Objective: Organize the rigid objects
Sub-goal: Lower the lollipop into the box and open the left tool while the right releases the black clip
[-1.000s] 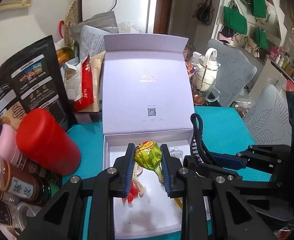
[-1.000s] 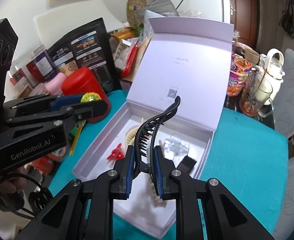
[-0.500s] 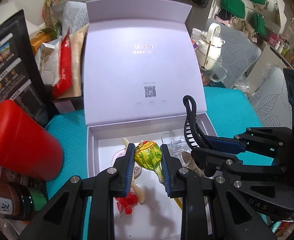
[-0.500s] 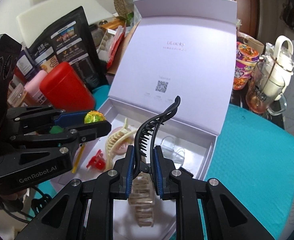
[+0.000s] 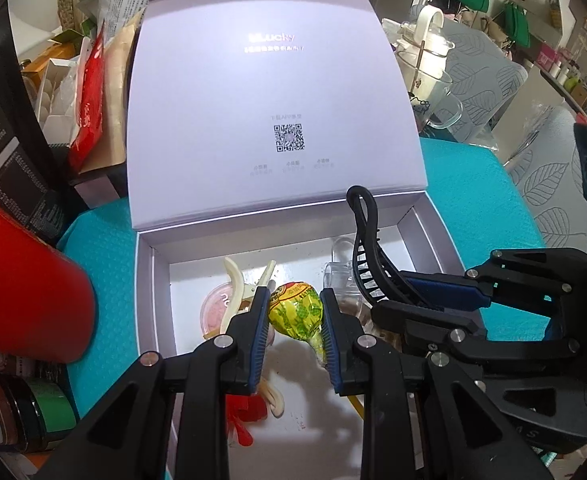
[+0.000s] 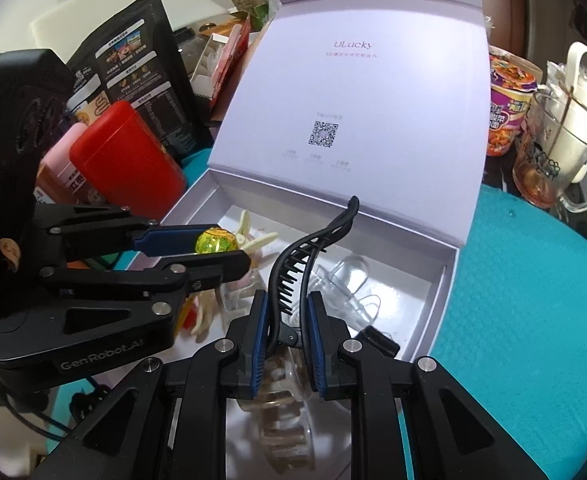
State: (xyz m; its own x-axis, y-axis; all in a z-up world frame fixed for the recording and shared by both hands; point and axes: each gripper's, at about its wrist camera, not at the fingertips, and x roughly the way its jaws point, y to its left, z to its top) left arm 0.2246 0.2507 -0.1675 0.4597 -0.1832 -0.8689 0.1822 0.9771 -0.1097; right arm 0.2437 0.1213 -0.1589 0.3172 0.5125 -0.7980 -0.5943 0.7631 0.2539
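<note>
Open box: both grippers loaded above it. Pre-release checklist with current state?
1. Left gripper shut on lollipop: ok.
2. Right gripper shut on black hair clip: ok.
3. Box lid up: ok.
4. Both loads over the box interior: ok.
5. Bare floor below each load: not ok; cream clip, red clip and clear clip lie there.
6. Clearance between loads and box floor: cannot tell.
</note>
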